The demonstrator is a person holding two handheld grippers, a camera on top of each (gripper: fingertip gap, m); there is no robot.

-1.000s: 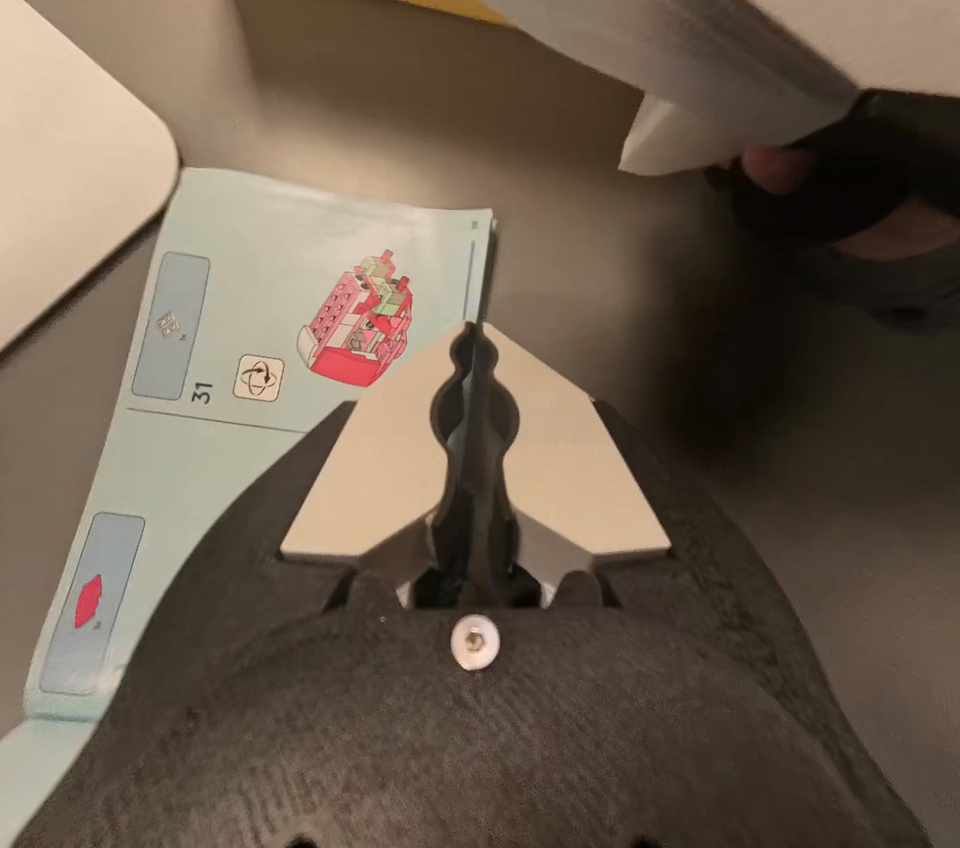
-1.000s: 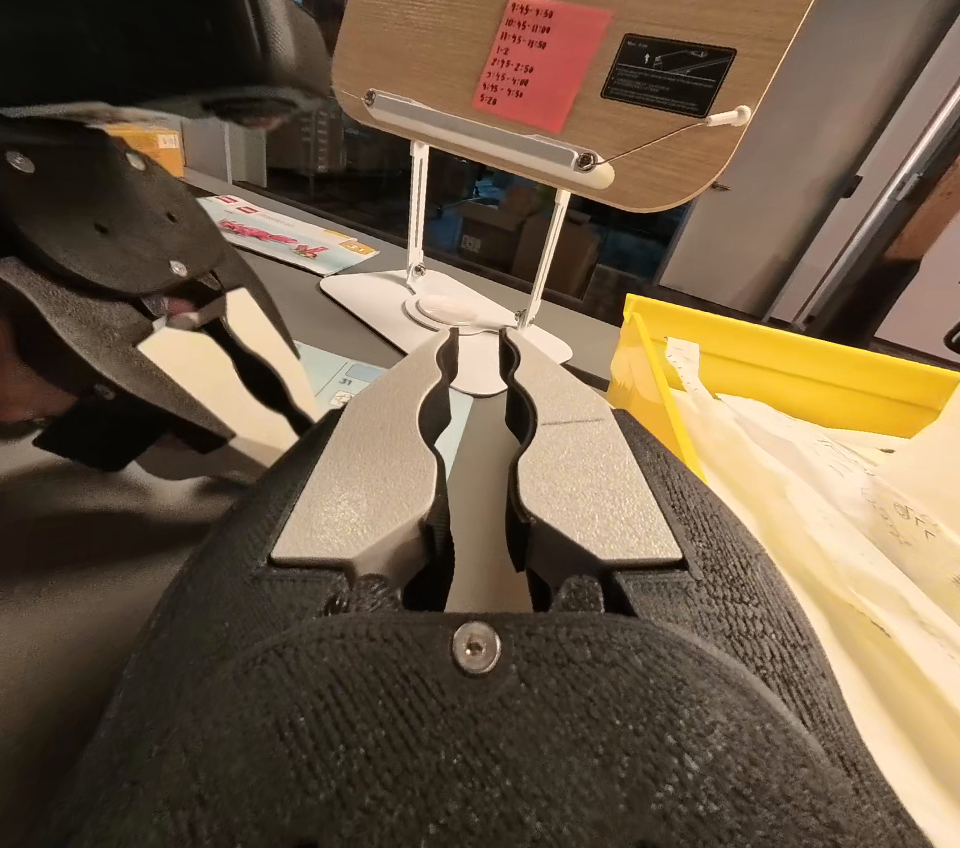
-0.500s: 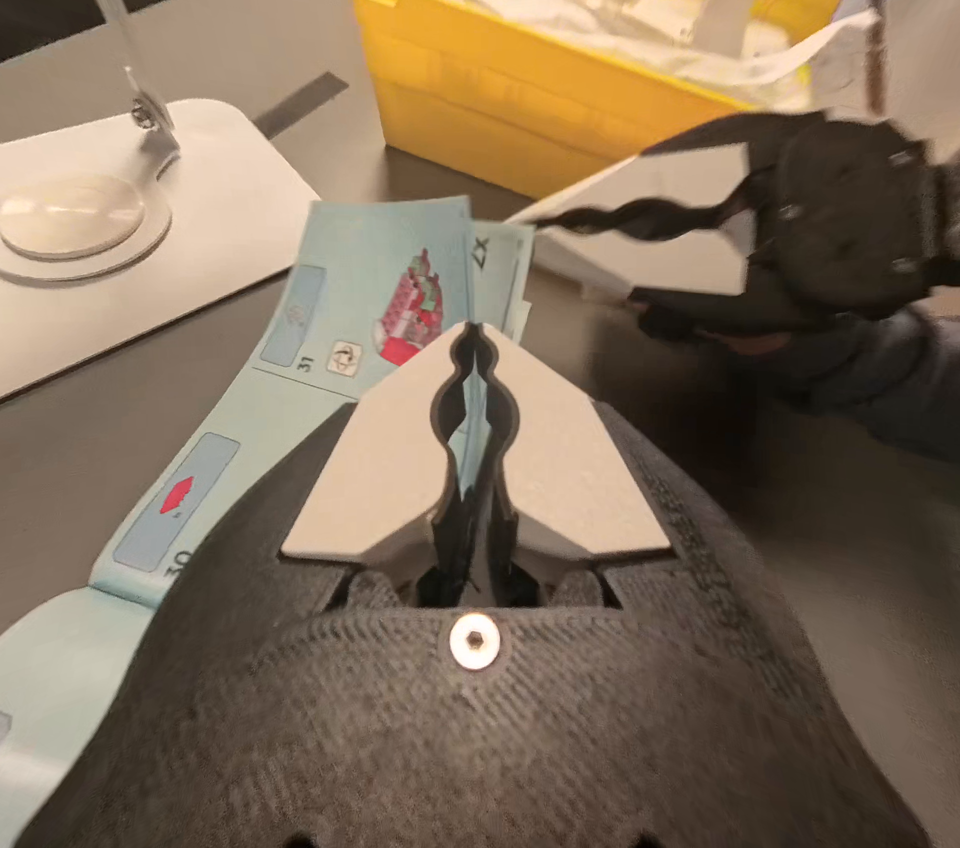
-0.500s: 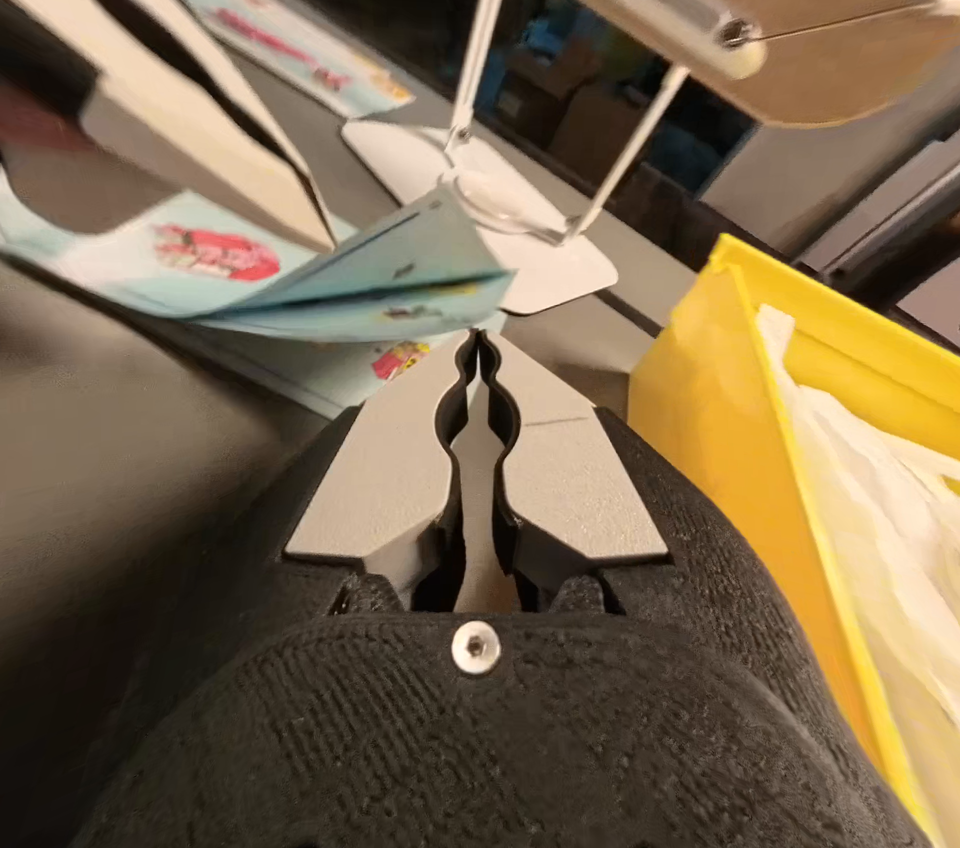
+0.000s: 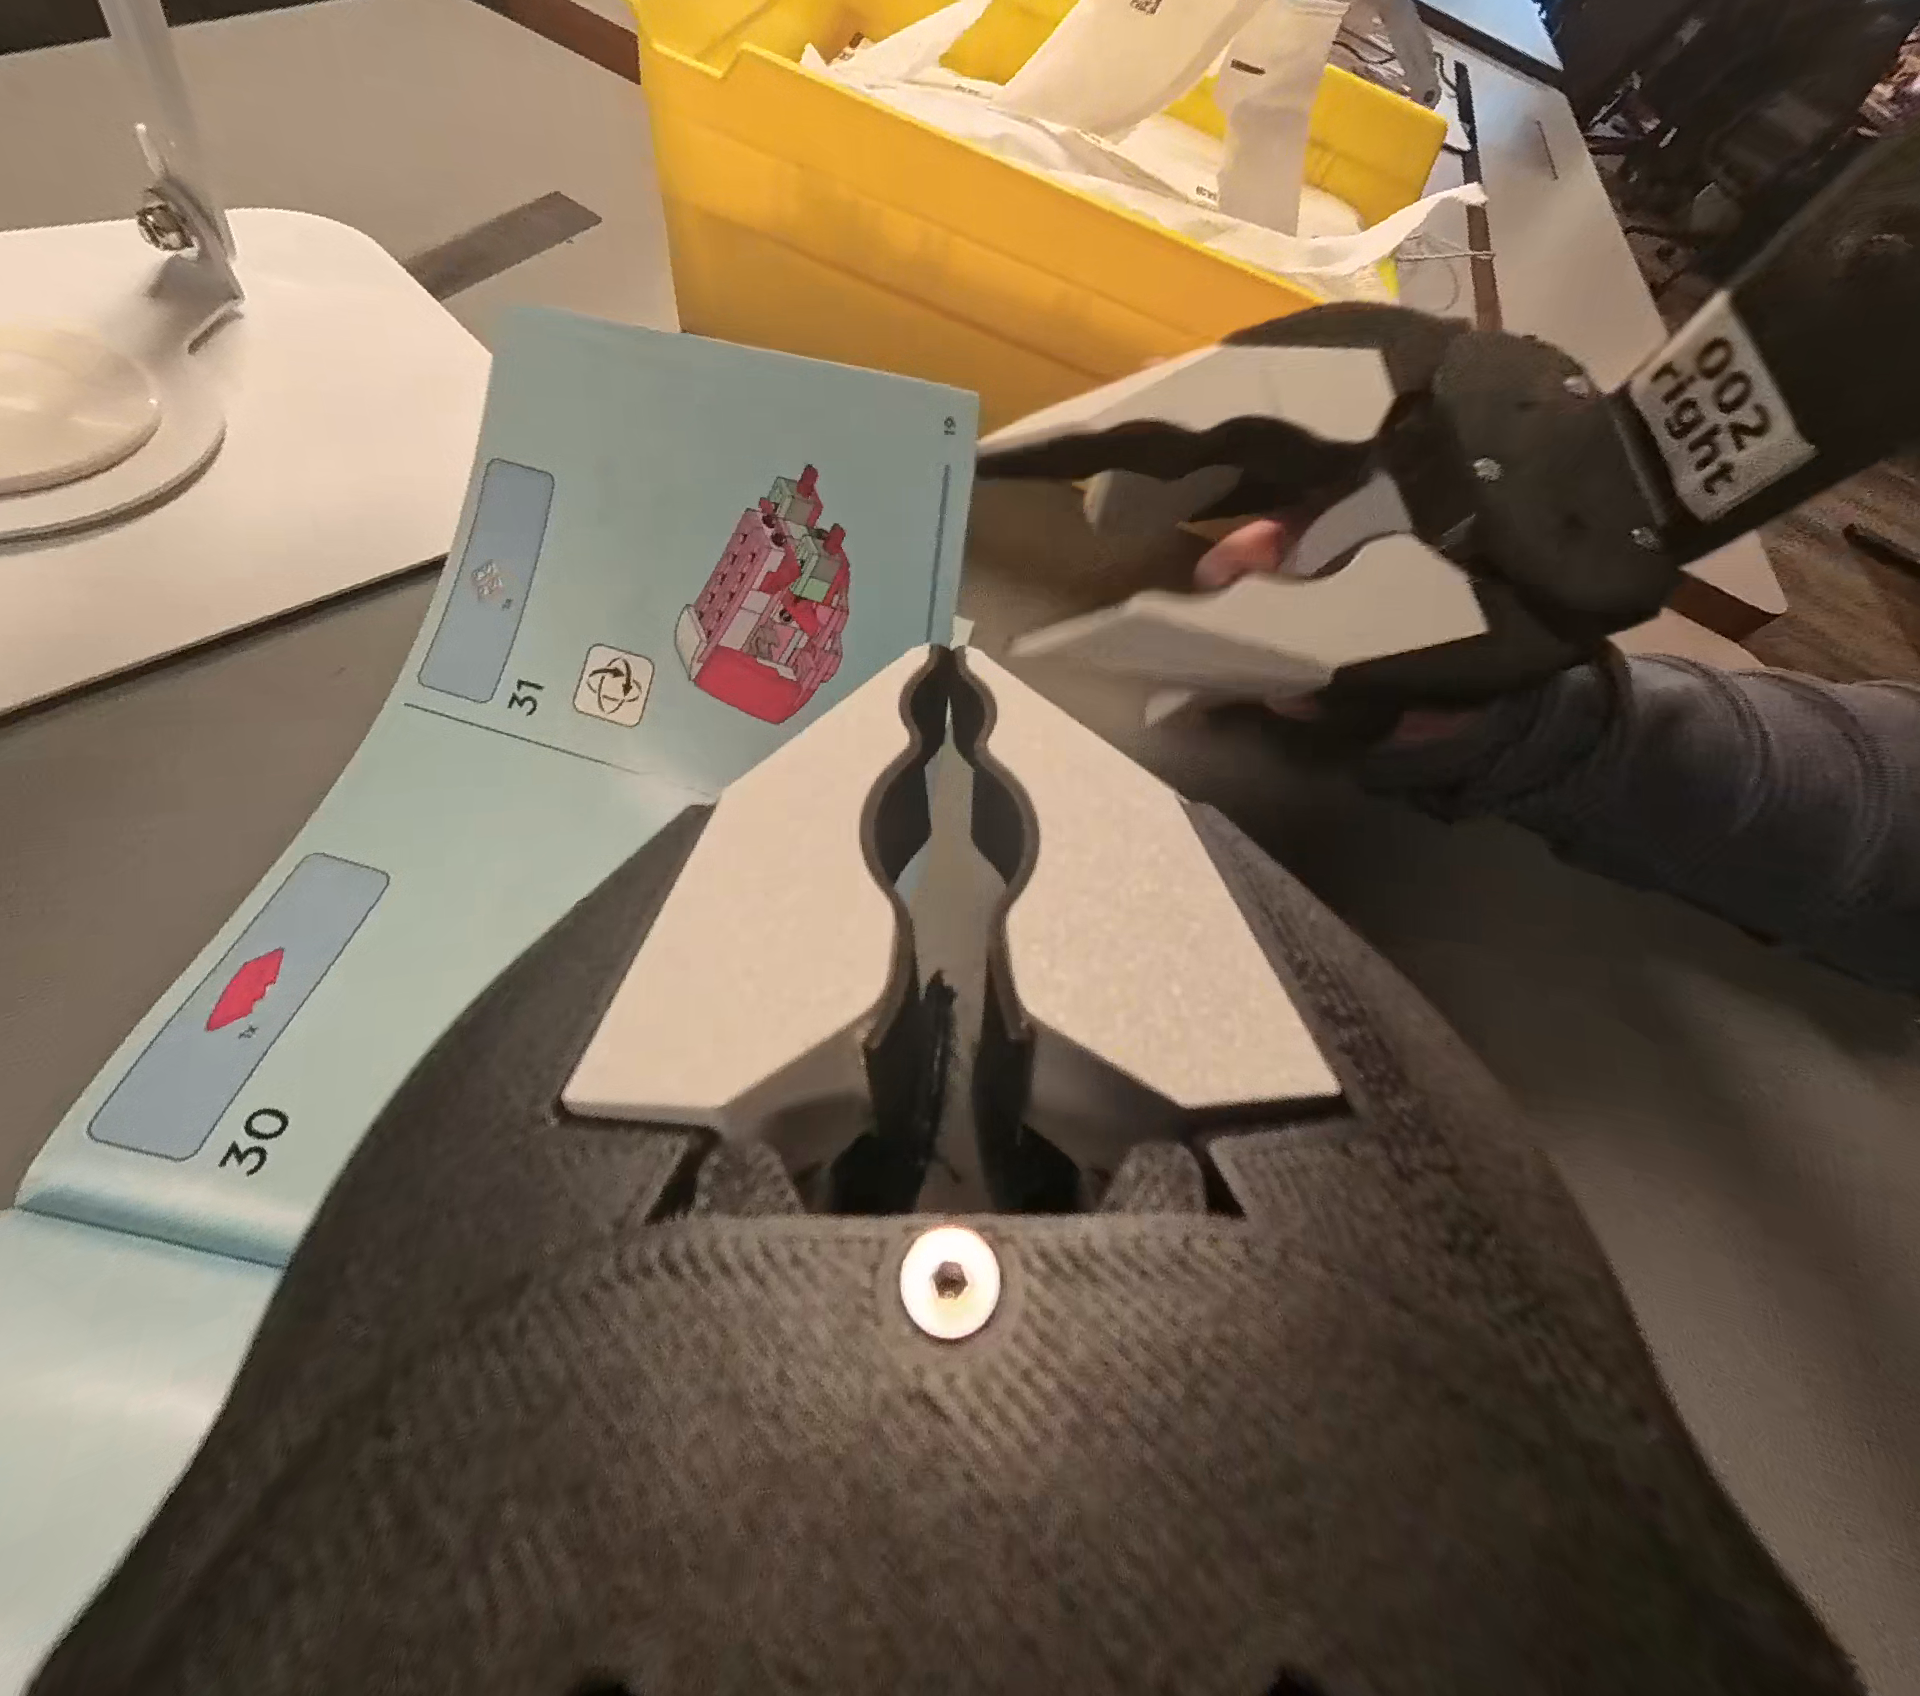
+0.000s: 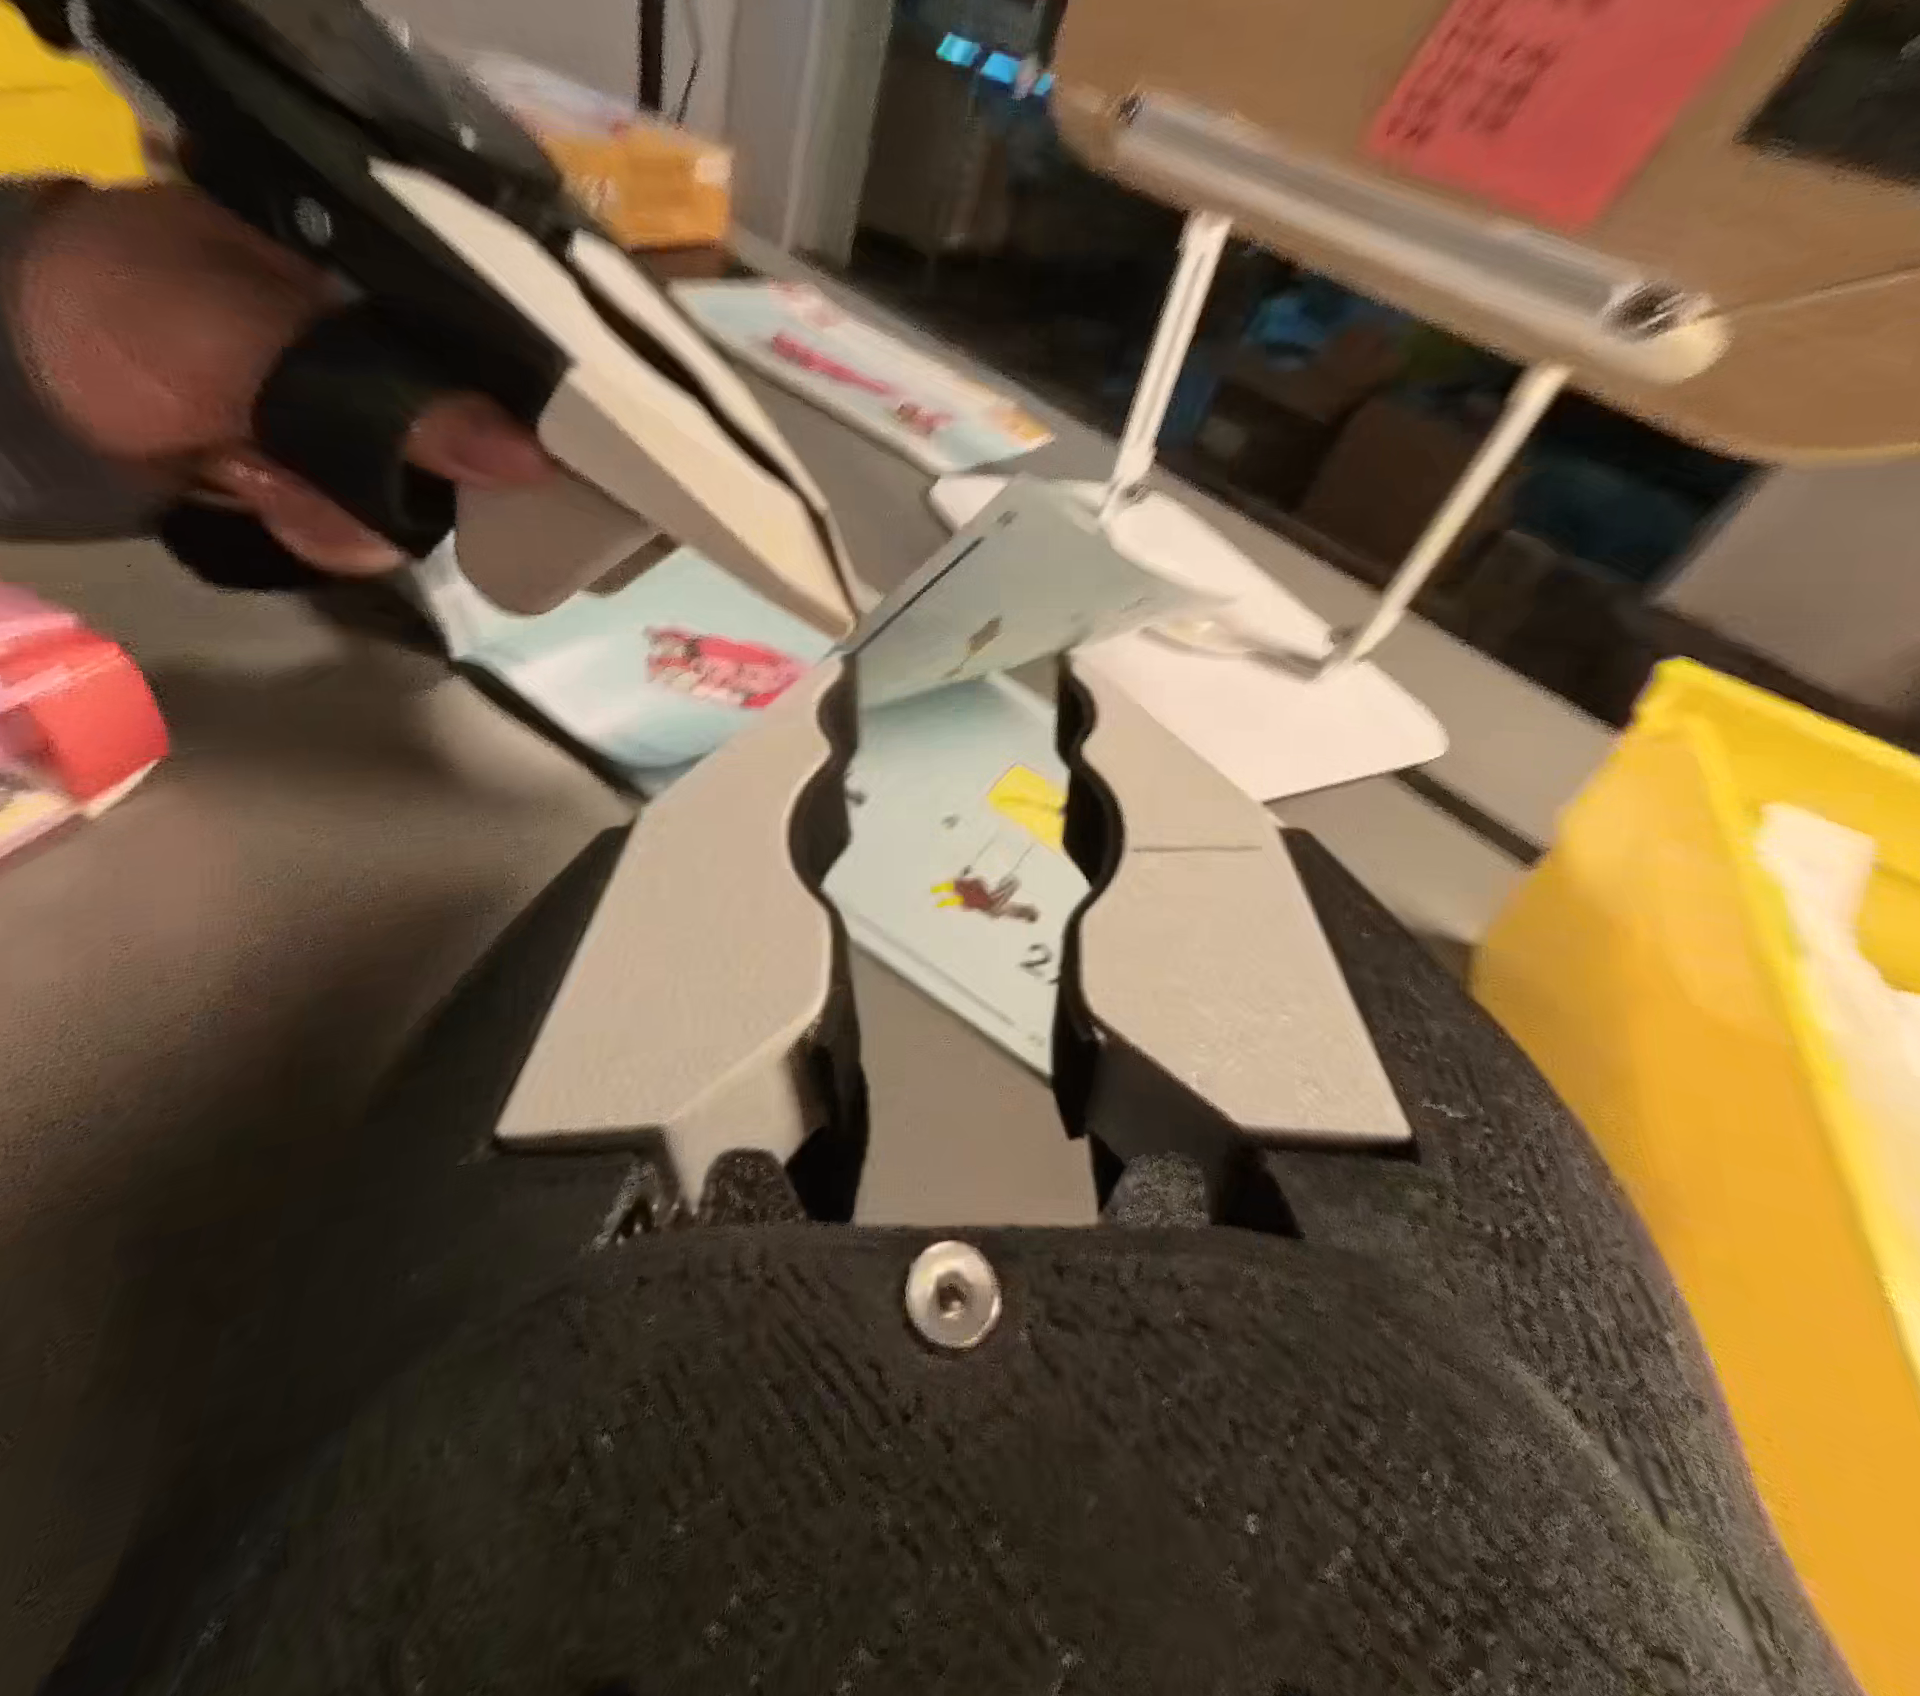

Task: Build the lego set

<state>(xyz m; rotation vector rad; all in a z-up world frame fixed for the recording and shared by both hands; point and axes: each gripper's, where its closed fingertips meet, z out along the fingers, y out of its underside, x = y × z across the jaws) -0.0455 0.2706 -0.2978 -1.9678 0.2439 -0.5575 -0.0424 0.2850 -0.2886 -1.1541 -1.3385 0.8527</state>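
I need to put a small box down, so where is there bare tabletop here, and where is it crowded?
Bare grey tabletop lies right of the left gripper, below the right gripper. Another bare stretch sits left of the open light-blue booklet. Crowded: between the white stand base, the booklet and the yellow bin, where both grippers meet.

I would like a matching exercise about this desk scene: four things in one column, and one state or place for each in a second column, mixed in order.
Things:
1. left hand-held gripper
2. right hand-held gripper
3. yellow bin
4. white stand base

States or places:
a. holds white paper bags
b. jaws apart, close to the lifted page's edge
c. lies flat on the desk, left of the booklet
d. shut on a page of the light blue booklet

Pairs: 1-d, 2-b, 3-a, 4-c
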